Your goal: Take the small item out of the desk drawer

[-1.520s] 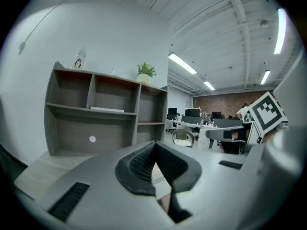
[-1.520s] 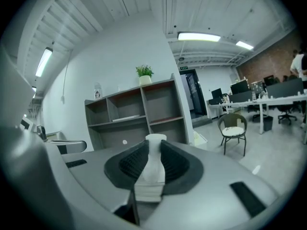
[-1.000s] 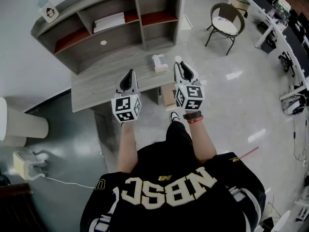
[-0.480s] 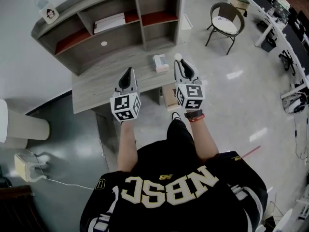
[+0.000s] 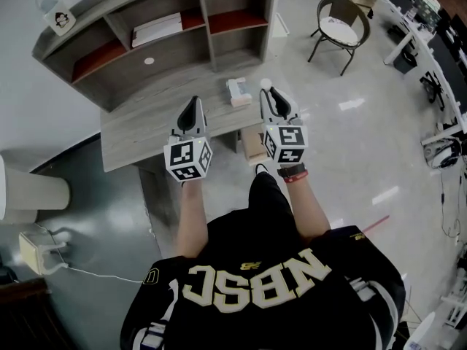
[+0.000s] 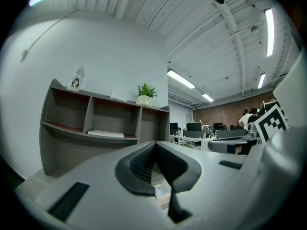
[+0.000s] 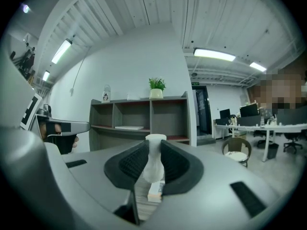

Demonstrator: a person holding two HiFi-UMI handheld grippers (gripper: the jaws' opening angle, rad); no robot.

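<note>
A small white vase-shaped item (image 5: 265,84) (image 7: 153,159) stands upright between the jaws of my right gripper (image 5: 267,92) (image 7: 153,166), which is shut on it above the grey desk (image 5: 142,130). My left gripper (image 5: 192,105) (image 6: 156,150) hovers beside it over the desk's front edge, its jaws shut and empty. In the right gripper view, the left gripper (image 7: 62,127) shows at the left. The drawer itself is not clearly visible.
A small white-and-tan box (image 5: 237,92) (image 7: 155,191) (image 6: 161,191) lies on the desk ahead of the grippers. A grey shelf unit (image 5: 153,39) stands at the desk's back. A tan box-like thing (image 5: 253,143) sits below the front edge. A chair (image 5: 339,28) stands at the right.
The head view has drifted slightly, so desk and shelves sit a little higher and to the left. Both grippers keep their pose, the right one still holding the white item.
</note>
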